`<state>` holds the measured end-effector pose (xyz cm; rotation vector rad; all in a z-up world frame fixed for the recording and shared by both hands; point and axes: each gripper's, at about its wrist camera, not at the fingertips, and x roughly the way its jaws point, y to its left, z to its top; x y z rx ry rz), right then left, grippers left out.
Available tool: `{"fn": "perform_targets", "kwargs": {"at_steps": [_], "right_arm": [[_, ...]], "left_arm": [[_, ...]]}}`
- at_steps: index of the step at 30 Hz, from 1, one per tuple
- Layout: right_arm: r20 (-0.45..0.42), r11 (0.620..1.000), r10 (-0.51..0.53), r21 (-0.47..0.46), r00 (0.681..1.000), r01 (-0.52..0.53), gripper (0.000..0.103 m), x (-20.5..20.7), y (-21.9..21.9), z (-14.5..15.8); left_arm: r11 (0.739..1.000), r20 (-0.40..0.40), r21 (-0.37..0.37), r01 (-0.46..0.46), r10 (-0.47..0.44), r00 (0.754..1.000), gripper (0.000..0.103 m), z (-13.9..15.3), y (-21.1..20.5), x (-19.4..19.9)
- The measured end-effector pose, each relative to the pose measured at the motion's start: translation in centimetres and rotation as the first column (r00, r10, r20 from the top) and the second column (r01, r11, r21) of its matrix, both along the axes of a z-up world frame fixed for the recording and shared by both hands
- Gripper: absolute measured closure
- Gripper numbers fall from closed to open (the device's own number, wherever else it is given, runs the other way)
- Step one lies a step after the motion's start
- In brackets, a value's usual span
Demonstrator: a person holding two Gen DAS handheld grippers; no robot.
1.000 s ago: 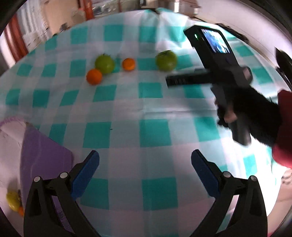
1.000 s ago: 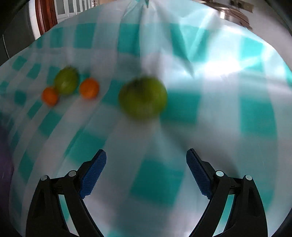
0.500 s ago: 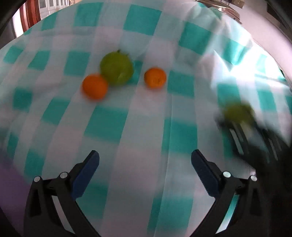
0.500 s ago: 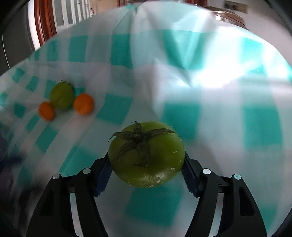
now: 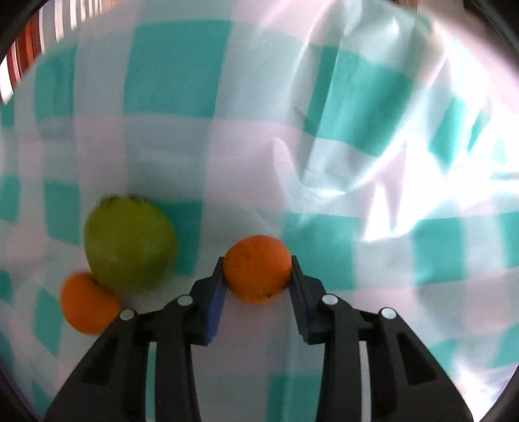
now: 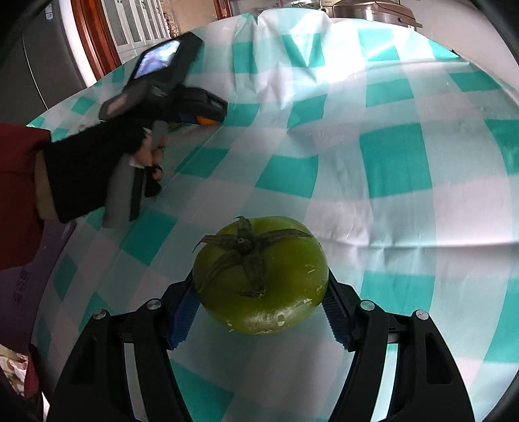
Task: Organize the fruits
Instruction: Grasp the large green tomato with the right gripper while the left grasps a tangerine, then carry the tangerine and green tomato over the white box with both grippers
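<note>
In the left wrist view my left gripper (image 5: 258, 276) is shut on a small orange (image 5: 257, 268), its blue pads pressing both sides. Just left of it on the checked tablecloth (image 5: 227, 130) lie a green tomato (image 5: 128, 247) and a second orange (image 5: 87, 303), touching each other. In the right wrist view my right gripper (image 6: 261, 303) is shut on a large green tomato (image 6: 261, 276) with its dried calyx facing up. The left gripper (image 6: 202, 112) also shows far left there, held by a gloved hand (image 6: 84, 168), with a bit of orange between its fingers.
A teal and white checked cloth (image 6: 389, 162) with creases covers the table. A purple board (image 6: 29, 279) lies at the left edge. A metal pot (image 6: 373, 9) stands beyond the far edge, with wooden cabinets (image 6: 97, 35) behind.
My left gripper moved in over the fruit cluster and closed on the right-hand orange. My right gripper closed on the green tomato half a second ago and has carried it toward the near side of the table.
</note>
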<state>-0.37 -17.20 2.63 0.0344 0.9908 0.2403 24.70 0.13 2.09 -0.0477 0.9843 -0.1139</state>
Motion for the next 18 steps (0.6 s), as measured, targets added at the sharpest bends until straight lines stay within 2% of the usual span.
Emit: {"fn": "perform_targets", "kwargs": {"at_steps": [2,6,11,13,18], "right_arm": [[0.002,1.0,-0.003,0.006,1.0,0.003,0.036,1.3,0.7,0.1],[-0.002,1.0,0.007,0.018,1.0,-0.007,0.036,-0.3,1.6,1.2],[-0.039,1.0,0.017,0.02,0.999,-0.016,0.036,-1.5,3.2,1.7],[-0.065,1.0,0.008,0.027,0.998,-0.007,0.036,-1.9,3.8,2.0],[-0.085,1.0,0.018,0.001,0.996,-0.018,0.036,-2.5,5.2,4.3]], "left_arm": [[0.999,0.033,-0.017,0.034,-0.034,0.999,0.067,1.5,0.2,-1.8],[0.995,0.062,-0.053,0.087,-0.083,0.995,0.067,4.4,0.8,-6.4],[0.988,0.037,-0.045,0.147,-0.145,0.989,0.067,6.6,1.1,-14.6],[0.983,0.003,-0.051,0.177,-0.177,0.984,0.067,7.3,1.0,-18.5],[0.967,-0.038,-0.061,0.247,-0.249,0.968,0.067,8.9,2.4,-25.7]]}}
